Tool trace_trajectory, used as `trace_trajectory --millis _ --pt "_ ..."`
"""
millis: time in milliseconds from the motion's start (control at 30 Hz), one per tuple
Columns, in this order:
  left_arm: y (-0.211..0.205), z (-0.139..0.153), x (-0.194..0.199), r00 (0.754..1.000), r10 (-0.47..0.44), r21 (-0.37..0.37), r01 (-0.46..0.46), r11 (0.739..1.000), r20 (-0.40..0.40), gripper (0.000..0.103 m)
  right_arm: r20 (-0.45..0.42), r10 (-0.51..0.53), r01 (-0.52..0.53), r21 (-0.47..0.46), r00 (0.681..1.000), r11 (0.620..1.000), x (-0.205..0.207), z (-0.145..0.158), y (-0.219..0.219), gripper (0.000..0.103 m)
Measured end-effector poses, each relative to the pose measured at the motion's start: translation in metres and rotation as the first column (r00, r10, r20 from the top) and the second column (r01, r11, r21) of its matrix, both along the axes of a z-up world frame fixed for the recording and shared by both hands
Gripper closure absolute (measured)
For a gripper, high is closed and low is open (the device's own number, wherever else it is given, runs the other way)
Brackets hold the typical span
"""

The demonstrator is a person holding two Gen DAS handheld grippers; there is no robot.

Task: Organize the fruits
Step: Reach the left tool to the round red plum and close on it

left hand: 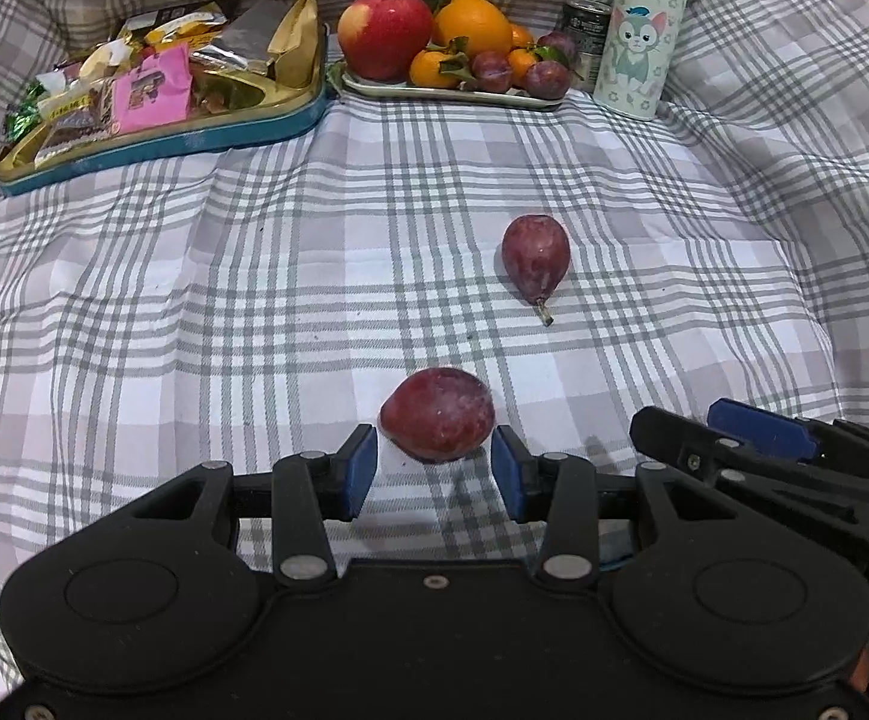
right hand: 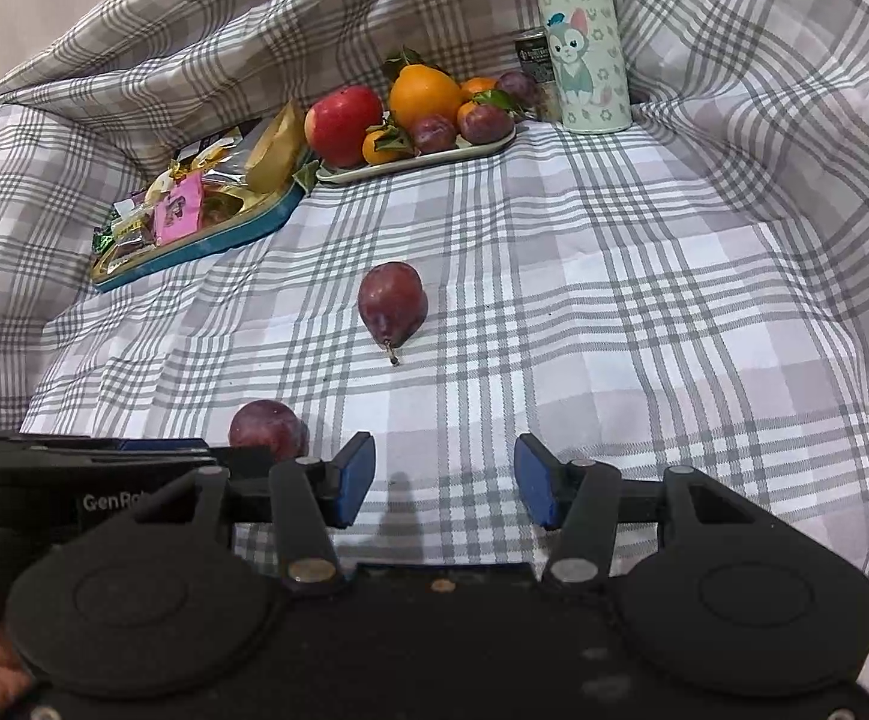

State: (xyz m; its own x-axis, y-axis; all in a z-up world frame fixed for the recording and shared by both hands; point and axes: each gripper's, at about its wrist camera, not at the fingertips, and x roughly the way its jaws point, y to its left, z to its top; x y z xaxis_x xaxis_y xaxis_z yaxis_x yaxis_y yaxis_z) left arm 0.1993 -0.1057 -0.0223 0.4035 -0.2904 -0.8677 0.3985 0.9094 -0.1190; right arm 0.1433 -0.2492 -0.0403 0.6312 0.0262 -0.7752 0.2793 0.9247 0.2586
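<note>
1. Checked grey-and-white cloth (left hand: 254, 300) covers the surface; a white fruit tray (left hand: 452, 95) sits at 12 o'clock
2. Left gripper (left hand: 434, 468) brackets a round dark-red plum (left hand: 437, 414), pads seemingly not yet pressing
3. Right gripper (right hand: 443, 480) gapes, empty
4. Red teardrop pear (left hand: 535, 258) lies at 1 o'clock
5. Risk: uneven closing may roll the plum away

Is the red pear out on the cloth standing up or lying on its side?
Lying on its side. The red pear rests lengthwise on the checked cloth, its stem pointing level toward the camera, well short of the fruit tray.
</note>
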Motion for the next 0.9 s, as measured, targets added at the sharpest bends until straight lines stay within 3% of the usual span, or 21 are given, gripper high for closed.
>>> trace_trajectory --millis 133,533,900 --pt "-0.007 -0.002 0.002 1.000 -0.014 0.013 0.014 1.000 0.004 0.058 -0.002 -0.009 0.009 0.012 1.000 1.000 -0.001 -0.002 -0.003 0.047" --pt "0.002 -0.004 0.009 1.000 -0.002 -0.009 0.002 1.000 -0.006 0.053 -0.002 -0.034 0.034 0.041 0.999 0.999 -0.005 -0.003 -0.007 0.047" --pt "0.021 0.008 0.020 0.997 0.050 -0.020 -0.049 0.999 0.056 0.052 -0.008 -0.029 0.029 0.052 1.000 0.998 -0.007 -0.004 -0.005 0.047"
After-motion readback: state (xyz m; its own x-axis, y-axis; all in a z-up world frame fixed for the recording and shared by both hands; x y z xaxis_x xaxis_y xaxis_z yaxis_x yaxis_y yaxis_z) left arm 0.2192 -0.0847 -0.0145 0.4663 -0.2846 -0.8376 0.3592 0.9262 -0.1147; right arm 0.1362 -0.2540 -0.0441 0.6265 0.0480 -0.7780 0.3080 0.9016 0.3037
